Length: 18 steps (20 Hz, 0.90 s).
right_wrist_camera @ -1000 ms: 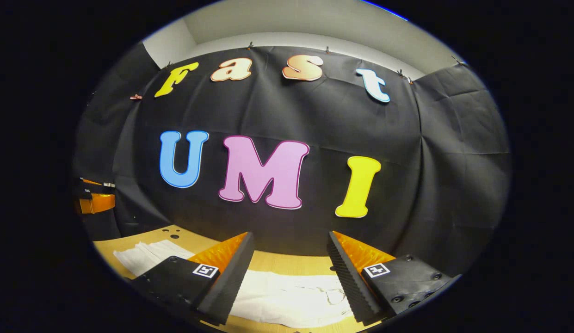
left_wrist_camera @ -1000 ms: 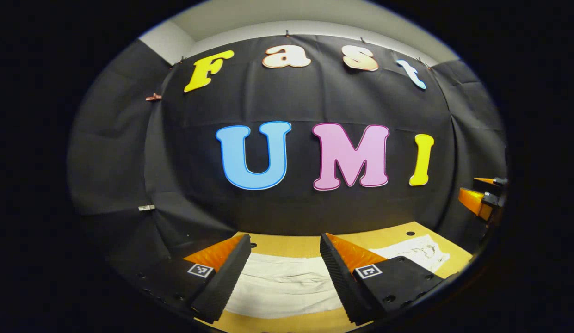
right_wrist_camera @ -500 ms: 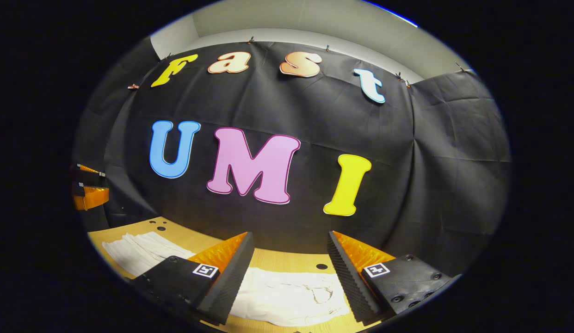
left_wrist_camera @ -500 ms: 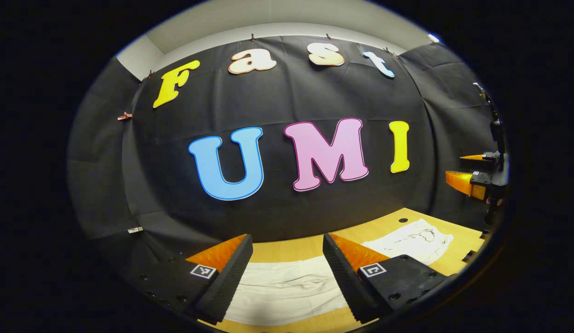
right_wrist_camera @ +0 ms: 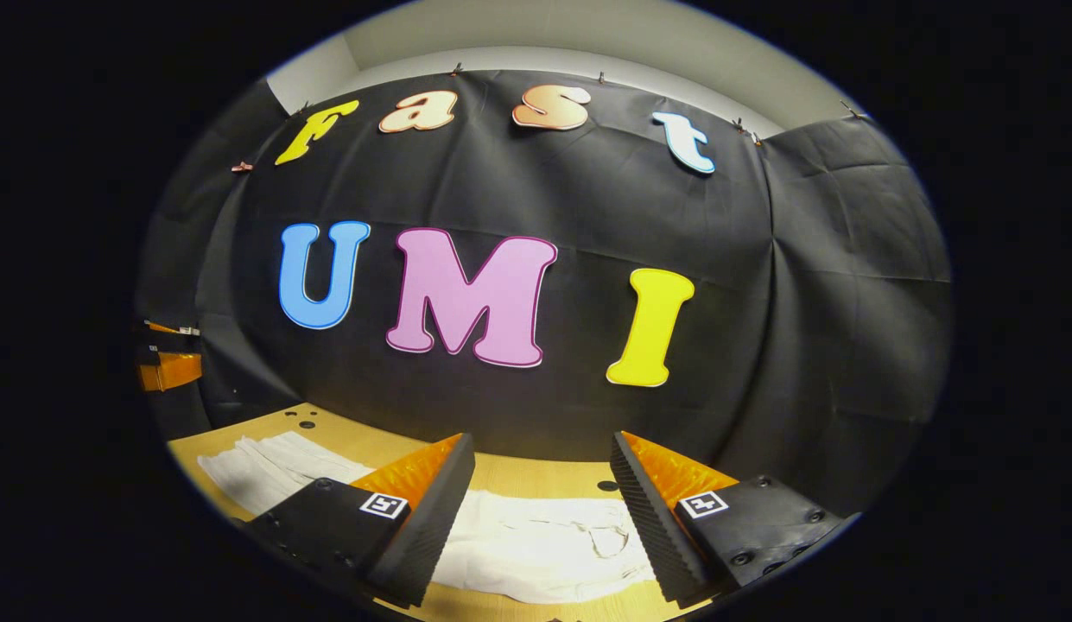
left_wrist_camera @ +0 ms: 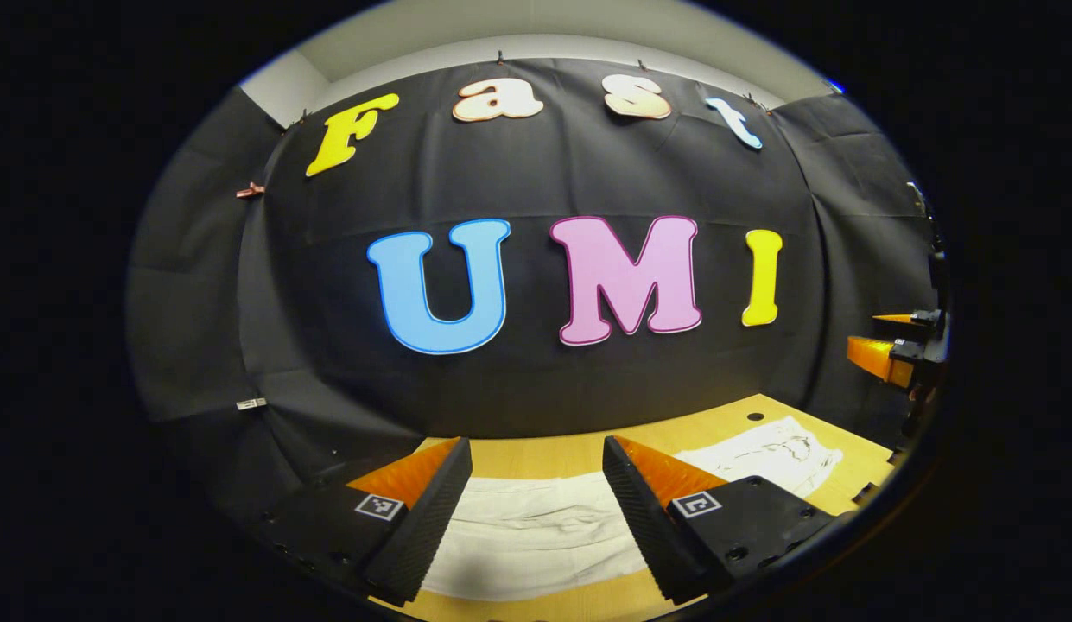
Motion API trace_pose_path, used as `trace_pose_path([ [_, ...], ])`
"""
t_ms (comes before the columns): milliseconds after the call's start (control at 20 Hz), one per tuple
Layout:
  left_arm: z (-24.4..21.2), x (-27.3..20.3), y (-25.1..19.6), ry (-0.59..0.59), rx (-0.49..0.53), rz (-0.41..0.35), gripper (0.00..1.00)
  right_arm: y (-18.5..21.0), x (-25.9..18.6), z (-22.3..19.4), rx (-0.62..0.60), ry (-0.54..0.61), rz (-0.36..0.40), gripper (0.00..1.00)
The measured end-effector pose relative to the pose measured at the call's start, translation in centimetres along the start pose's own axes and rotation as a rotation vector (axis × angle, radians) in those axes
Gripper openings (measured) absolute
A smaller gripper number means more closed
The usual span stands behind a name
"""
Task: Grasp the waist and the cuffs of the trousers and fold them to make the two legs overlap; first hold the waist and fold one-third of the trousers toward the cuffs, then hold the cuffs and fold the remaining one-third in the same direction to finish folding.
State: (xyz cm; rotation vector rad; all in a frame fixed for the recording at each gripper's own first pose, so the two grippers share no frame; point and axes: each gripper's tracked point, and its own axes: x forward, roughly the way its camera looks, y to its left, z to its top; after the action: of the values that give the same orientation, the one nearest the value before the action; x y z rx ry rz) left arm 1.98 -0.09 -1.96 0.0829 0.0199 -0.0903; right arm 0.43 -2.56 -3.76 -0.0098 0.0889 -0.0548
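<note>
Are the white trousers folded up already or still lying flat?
Lying flat and spread out: the white cloth trousers stretch long across the wooden table, no part doubled over. Both grippers are open above them.

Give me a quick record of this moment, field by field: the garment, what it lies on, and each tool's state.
garment: white trousers, lying flat, spread out, not yet folded
surface: wooden table
left tool: open, above the trousers, holding nothing
right tool: open, above the drawstring end of the trousers, holding nothing
contact: neither tool touches the cloth, as far as can be seen
backdrop: black cloth wall
</note>
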Motion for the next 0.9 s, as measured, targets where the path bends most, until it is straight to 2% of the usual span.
trace_pose_path([
  [150,-1.5,0.7,1.5,0.034,0.014,0.007,0.96,-0.4,0.4,-1.2,-0.012,0.025,0.012,0.98],
  [250,-2.8,1.1,2.6,0.061,0.039,0.002,0.97,-0.7,1.1,-2.2,-0.066,0.038,0.041,0.98],
  [450,-6.0,1.8,5.4,0.128,0.095,-0.014,0.97,-2.0,2.8,-4.9,-0.379,0.053,0.149,0.98],
  [650,-9.0,1.2,7.5,0.204,0.148,-0.028,0.97,-3.9,3.7,-9.3,-0.678,0.107,0.289,0.98],
  [900,-13.4,-0.6,9.2,0.313,0.119,0.005,0.97,-7.3,2.3,-16.8,-0.988,0.223,0.496,0.98],
])
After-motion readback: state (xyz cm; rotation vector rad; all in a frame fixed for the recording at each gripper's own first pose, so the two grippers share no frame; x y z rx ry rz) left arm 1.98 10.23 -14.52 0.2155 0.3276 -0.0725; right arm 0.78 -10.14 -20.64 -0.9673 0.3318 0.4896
